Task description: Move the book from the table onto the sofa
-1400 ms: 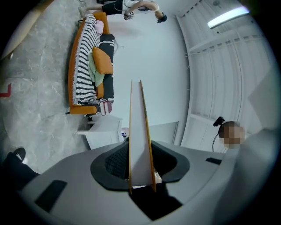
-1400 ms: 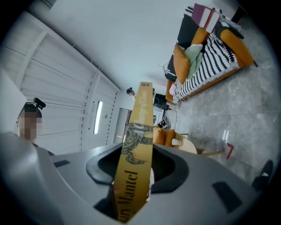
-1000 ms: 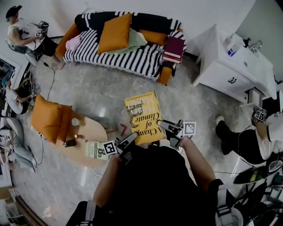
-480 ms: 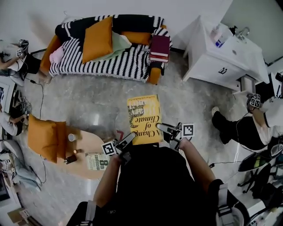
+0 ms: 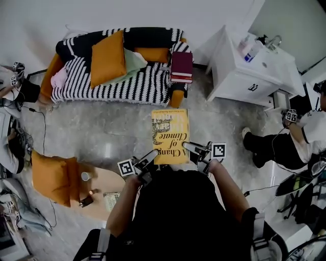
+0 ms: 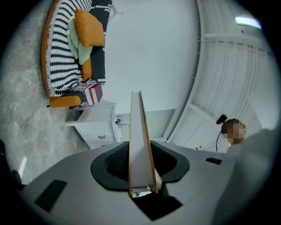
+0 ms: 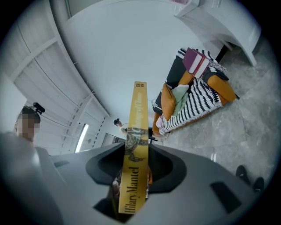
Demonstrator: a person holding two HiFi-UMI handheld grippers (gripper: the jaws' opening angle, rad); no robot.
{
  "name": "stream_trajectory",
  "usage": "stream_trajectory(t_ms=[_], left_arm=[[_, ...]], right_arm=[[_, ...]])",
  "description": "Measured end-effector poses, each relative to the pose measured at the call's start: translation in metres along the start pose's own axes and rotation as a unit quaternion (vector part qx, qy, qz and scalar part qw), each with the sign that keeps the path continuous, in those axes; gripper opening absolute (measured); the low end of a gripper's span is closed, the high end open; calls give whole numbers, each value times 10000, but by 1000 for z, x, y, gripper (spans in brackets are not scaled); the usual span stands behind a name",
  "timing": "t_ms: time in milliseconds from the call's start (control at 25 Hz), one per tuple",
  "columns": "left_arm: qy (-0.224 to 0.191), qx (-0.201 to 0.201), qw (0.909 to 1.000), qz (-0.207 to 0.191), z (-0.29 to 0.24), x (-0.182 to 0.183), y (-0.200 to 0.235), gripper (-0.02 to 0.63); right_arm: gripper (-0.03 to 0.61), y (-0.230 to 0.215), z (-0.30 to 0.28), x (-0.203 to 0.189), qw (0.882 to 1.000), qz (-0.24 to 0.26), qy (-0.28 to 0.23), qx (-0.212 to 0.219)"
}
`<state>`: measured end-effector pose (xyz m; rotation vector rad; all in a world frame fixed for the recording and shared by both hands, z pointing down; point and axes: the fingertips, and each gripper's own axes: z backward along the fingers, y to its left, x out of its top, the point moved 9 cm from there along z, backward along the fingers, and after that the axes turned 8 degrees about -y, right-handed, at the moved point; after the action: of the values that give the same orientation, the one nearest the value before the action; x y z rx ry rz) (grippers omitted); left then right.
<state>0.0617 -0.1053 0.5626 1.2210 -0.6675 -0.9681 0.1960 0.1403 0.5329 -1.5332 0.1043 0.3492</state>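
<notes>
Carry step, abt halfway: yellow book (image 5: 170, 135) held flat in the air, just short of the sofa (image 5: 102, 84). L gripper (image 5: 151, 157) clamps its page edge, R gripper (image 5: 190, 149) its spine. Next: step fwd, lower it onto striped seat, clear of cushions (image 5: 108, 58).

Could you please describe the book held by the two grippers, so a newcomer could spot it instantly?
Start at the black-and-white striped sofa against the white wall; in front of it, above the grey floor, a large yellow book hangs between the left gripper and the right gripper. Unlike the maroon books stacked on the sofa's arm, it is yellow with black lettering.
</notes>
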Motion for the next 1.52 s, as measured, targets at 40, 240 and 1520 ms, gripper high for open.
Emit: stream_trajectory(t_ms=[40,240,1520], left_arm=[[41,3,10000,-13,-1,-1,-3,150],[207,92,9997,-27,-5,13,-1,150],[-70,861,9955,-394,-161,42,34,150]], right_arm=[[160,2,2,-1,10000,9,-42,-8],[160,0,-6,-1,9999,-30,-143,-7],[160,-79,2,170,9970,-455,603,154]])
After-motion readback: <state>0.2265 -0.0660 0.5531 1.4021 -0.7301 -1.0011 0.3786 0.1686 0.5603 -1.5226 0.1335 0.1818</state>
